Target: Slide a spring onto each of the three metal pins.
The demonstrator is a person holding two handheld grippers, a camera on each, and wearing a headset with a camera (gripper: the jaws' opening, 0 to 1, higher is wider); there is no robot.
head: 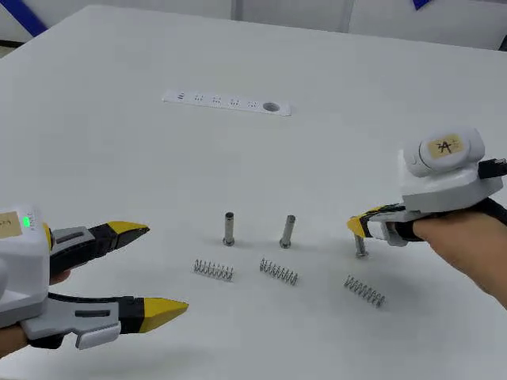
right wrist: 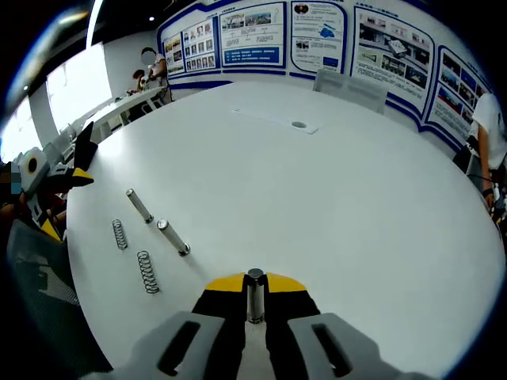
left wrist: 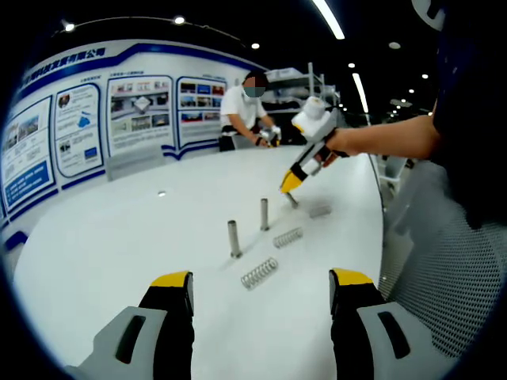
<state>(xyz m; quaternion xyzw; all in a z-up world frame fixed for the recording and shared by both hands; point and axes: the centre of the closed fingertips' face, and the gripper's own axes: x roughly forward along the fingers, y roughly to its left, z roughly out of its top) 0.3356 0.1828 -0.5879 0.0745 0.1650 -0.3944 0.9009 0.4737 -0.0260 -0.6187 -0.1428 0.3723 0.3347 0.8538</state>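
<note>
Right hand-held gripper [right wrist: 253, 282] pinches the upright pin [right wrist: 254, 305] on the tabletop [right wrist: 333, 198]; left hand-held gripper [left wrist: 261, 283] spread wide, empty.

We see a plain white table [head: 119, 158] and a white power strip [head: 226, 102]; the left pin [head: 229, 228], the middle pin [head: 287, 231] and the right pin [head: 361, 247] are dull grey metal, and the left spring [head: 214, 270], the middle spring [head: 279, 272] and the right spring [head: 364, 291] are lighter silver with a pattern of coils. The left gripper [head: 162, 267] has yellow tips on black jaws, a white and grey body and a small green light, and the right gripper [head: 354, 226] has the same yellow, black and white, with a pale yellow label on top. In the left gripper view the wall panels [left wrist: 79, 119] are blue and white.
</note>
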